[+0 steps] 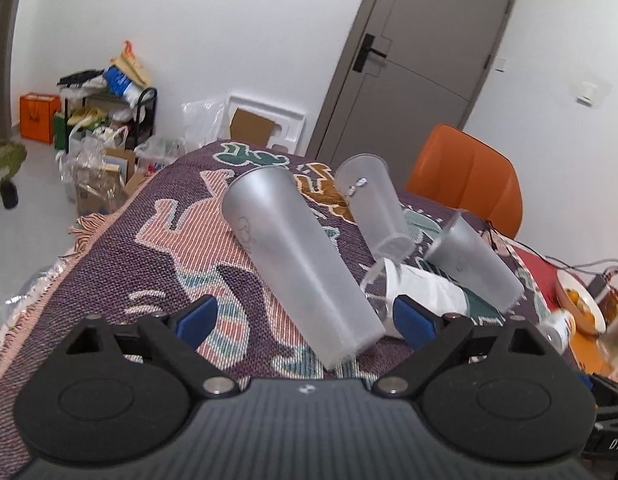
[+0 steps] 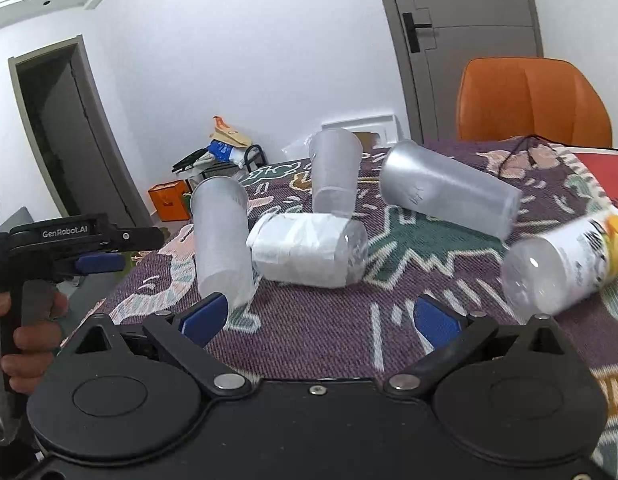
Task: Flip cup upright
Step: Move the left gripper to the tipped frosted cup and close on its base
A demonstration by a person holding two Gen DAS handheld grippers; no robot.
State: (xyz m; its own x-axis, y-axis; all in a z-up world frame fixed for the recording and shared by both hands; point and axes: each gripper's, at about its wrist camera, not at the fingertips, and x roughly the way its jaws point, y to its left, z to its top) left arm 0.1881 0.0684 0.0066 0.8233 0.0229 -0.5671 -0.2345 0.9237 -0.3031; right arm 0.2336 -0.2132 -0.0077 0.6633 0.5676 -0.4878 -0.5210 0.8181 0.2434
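Note:
Three frosted plastic cups are on the patterned tablecloth. The nearest cup [image 1: 297, 256] stands upright between the open blue fingers of my left gripper [image 1: 305, 318], base close to them; the fingers do not touch it. It also shows in the right wrist view [image 2: 223, 240]. A second cup [image 1: 371, 204] [image 2: 335, 168] stands upright farther back. A third cup [image 1: 473, 260] [image 2: 449, 188] lies on its side. My right gripper [image 2: 323, 316] is open and empty over the cloth. The left gripper [image 2: 97, 262] shows at that view's left edge.
A clear bottle with white label [image 2: 309, 250] [image 1: 425, 288] lies between the cups. A bottle with yellow label [image 2: 569, 260] lies at the right. An orange chair [image 2: 533, 100] stands behind the table. A fruit bowl [image 1: 581, 304] sits far right. The table edge [image 1: 81, 232] drops off left.

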